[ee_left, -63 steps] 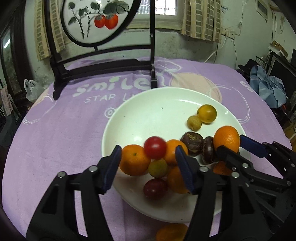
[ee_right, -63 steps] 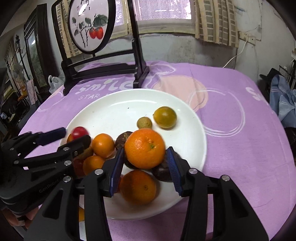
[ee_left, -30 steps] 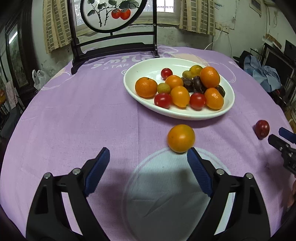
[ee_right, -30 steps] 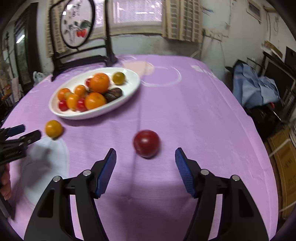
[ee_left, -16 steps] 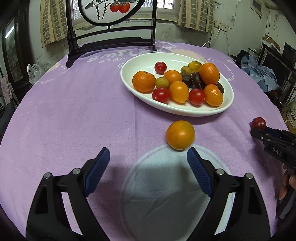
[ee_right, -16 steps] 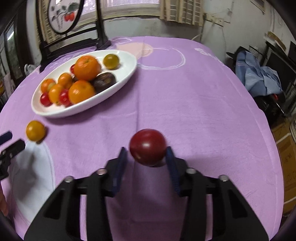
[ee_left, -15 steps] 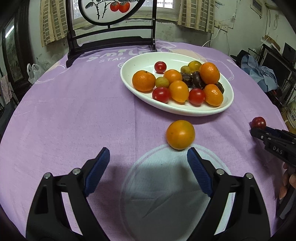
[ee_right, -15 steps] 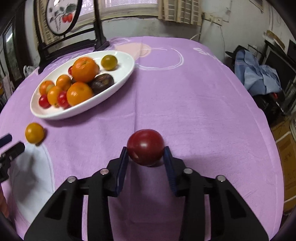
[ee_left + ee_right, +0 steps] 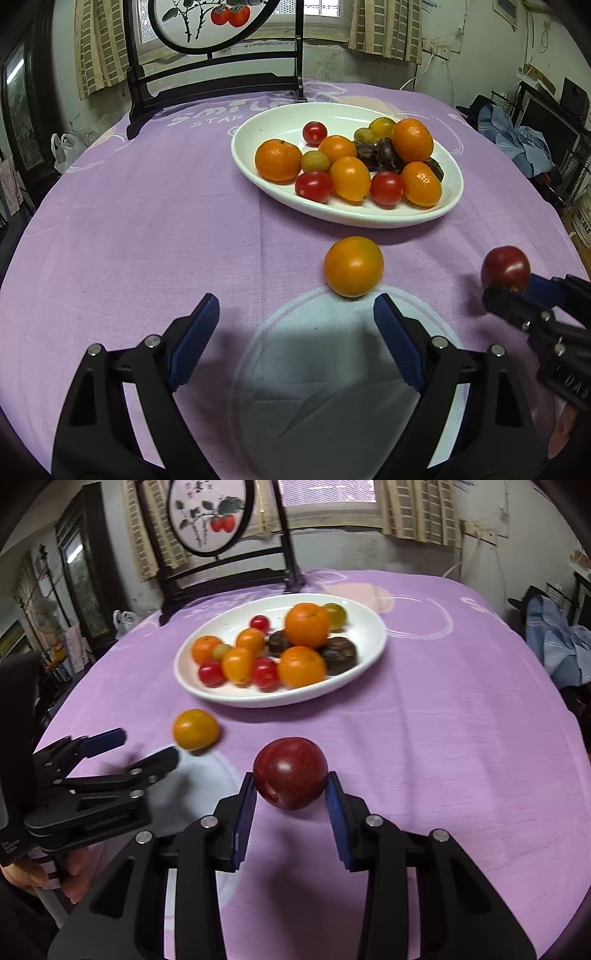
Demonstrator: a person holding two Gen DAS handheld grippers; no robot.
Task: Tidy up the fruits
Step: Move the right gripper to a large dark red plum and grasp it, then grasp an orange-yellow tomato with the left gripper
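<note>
A dark red plum [image 9: 291, 772] sits between the blue pads of my right gripper [image 9: 291, 795], which is shut on it above the purple cloth; the same plum [image 9: 505, 268] shows at the right edge of the left wrist view. An orange tomato [image 9: 354, 266] lies on the cloth just ahead of my left gripper [image 9: 295, 314], whose jaws stand wide open with nothing between them. Beyond it stands a white oval plate [image 9: 258, 125] that holds several oranges, cherry tomatoes and dark fruits; the right wrist view shows the plate [image 9: 373, 642] and the orange tomato [image 9: 195, 729] too.
A dark wooden stand with a round painted panel [image 9: 214, 83] rises at the table's far edge. A pale round patch on the purple cloth [image 9: 317, 369] lies under my left gripper. Blue clothes [image 9: 524, 144] lie off the table to the right. A hand [image 9: 55, 877] holds the left gripper.
My right gripper closed on the red plum and carried it leftward toward the orange tomato. The left gripper stayed where it was, open.
</note>
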